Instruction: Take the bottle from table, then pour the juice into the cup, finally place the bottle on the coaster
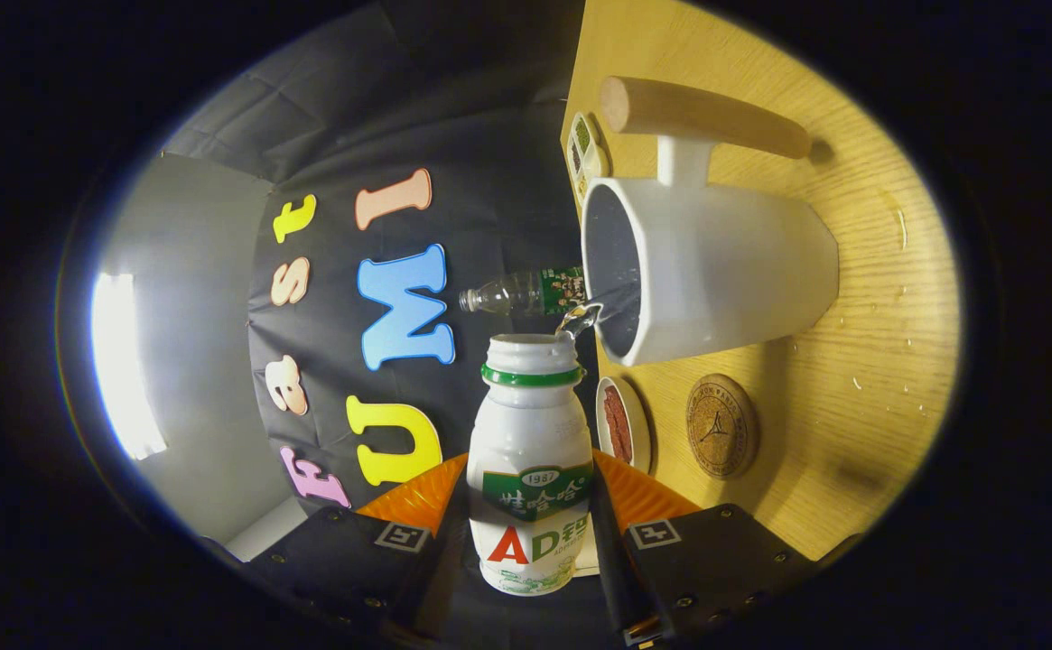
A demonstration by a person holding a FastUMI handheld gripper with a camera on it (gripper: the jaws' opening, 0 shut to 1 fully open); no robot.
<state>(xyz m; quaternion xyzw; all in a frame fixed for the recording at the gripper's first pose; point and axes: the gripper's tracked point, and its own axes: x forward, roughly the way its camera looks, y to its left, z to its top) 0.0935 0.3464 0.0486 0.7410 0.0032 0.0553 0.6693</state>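
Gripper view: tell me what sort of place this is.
Probably a staged recording booth, not a kitchen: a black cloth wall backs a small wooden table holding a cup and coaster, while the gripper tips a bottle to pour.

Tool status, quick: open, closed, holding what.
Tool: closed on the white bottle, tipped toward the white cup, liquid running from its mouth.

**Booth backdrop from my feed**

From where I'm watching, the black cloth wall hangs creased and wrinkly. Beside it there's a plain pale wall with a bright strip of light glaring off it. The wooden table has a light grain finish, warmly lit, with a few droplets scattered across it.
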